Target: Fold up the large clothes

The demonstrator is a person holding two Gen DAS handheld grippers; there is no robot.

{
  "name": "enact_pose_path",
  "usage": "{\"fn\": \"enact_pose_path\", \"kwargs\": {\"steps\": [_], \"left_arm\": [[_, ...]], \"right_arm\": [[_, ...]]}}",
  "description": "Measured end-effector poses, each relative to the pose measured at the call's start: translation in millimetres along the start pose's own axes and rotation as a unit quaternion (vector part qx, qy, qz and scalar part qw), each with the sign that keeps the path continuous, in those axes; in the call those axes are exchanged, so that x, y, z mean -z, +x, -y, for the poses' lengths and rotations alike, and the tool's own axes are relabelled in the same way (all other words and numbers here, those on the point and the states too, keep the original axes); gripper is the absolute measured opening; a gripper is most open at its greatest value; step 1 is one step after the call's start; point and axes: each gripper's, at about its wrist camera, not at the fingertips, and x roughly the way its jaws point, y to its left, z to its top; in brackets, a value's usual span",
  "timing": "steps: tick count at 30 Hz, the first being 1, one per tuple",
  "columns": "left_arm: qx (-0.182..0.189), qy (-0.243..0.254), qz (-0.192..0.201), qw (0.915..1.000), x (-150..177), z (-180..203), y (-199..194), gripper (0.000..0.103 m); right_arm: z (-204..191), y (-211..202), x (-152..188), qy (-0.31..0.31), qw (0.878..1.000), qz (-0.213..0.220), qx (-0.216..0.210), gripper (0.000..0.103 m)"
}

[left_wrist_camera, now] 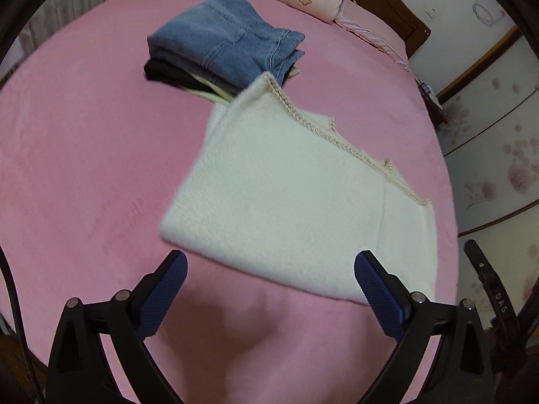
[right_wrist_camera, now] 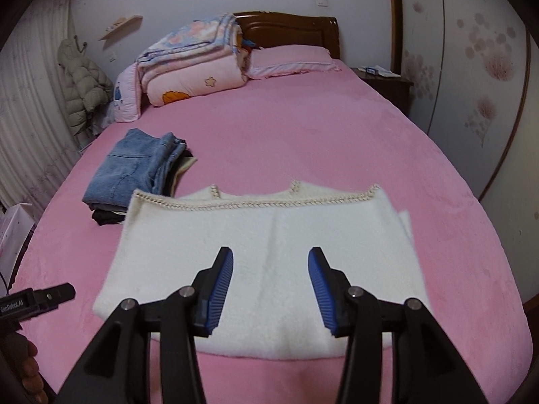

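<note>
A white fuzzy garment (left_wrist_camera: pixel 296 198) with braided trim lies folded flat on the pink bed (left_wrist_camera: pixel 84 168); it also shows in the right wrist view (right_wrist_camera: pixel 269 252). My left gripper (left_wrist_camera: pixel 269 262) is open and empty, hovering just above the garment's near edge. My right gripper (right_wrist_camera: pixel 270 259) is open and empty, hovering over the garment's near half. The left gripper's body (right_wrist_camera: pixel 37 299) shows at the left edge of the right wrist view.
A stack of folded clothes with blue jeans (left_wrist_camera: pixel 229 47) on top lies beyond the garment's far left corner, also in the right wrist view (right_wrist_camera: pixel 134 168). Folded quilts (right_wrist_camera: pixel 192 64), a pillow (right_wrist_camera: pixel 293 60) and a wooden headboard (right_wrist_camera: pixel 289 28) are at the bed's far end. A wardrobe (right_wrist_camera: pixel 471 67) stands on the right.
</note>
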Motion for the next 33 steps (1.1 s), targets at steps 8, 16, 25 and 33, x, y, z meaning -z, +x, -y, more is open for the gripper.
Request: {"fn": "enact_pose_path", "kwargs": {"steps": [8,16,25,33], "left_arm": [[0.073,-0.064,-0.011,0.9952,37.2,-40.2,51.8,0.100],[0.124,-0.096,0.047,0.9865,52.8,-77.5,121.5,0.096],[0.150,-0.053,0.136,0.9778,17.2,-60.5,153.8,0.091],[0.079,-0.016,0.165,0.9830,-5.1,-37.3,153.0,0.026]], "right_arm": [[-20.9,16.0,26.2,-0.023,1.000,-0.012,-0.016,0.047],[-32.1,52.3,64.7,-0.042,0.998,-0.043,-0.034,0.047],[-39.1,83.1,94.5,-0.056,0.997,-0.048,-0.035,0.047],[-35.1,93.1,94.2,-0.053,0.998,-0.021,-0.016,0.047]]}}
